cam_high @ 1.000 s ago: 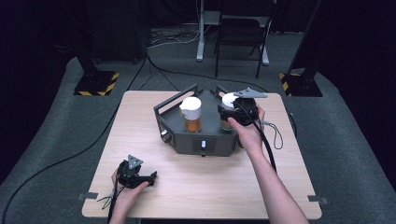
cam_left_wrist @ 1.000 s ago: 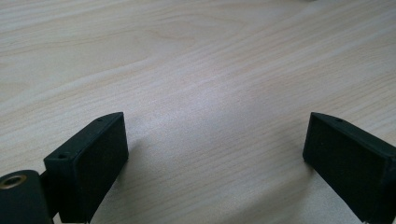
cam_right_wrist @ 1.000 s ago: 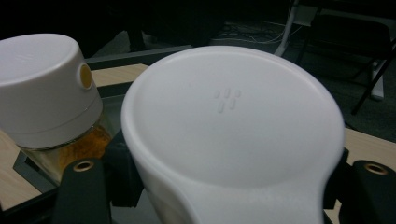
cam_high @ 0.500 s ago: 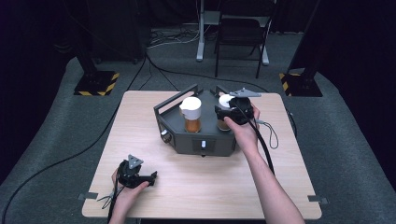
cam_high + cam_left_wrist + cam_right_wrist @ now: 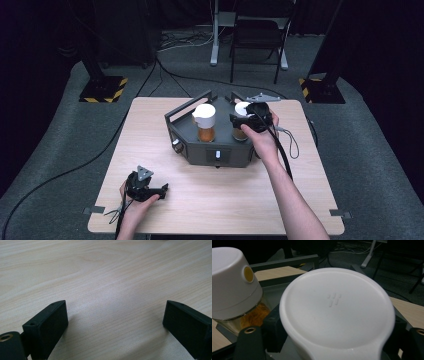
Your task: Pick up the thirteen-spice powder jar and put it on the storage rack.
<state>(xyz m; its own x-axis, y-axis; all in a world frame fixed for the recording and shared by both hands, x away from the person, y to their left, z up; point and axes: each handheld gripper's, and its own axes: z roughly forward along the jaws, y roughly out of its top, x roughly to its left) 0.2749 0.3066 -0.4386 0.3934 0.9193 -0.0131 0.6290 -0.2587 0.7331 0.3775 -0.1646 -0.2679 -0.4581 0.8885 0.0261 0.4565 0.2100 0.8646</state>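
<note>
R gripper (image 5: pixel 246 120), jaws just easing apart round the white-capped jar (image 5: pixel 337 322) in the dark rack's (image 5: pixel 210 150) right slot, looks mid-release, next lift clear w/o tipping it; L gripper (image 5: pixel 159 189) idle, wide open, empty.

The dark rack (image 5: pixel 212 150) with two jars blocks mid-table; the near tabletop (image 5: pixel 225 200) lies free.

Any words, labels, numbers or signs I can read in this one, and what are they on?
No readable text.
The right jar's white lid bears only a few small embossed dashes, no letters.
The dark holder has a small white mark on its front, too small to read.
</note>
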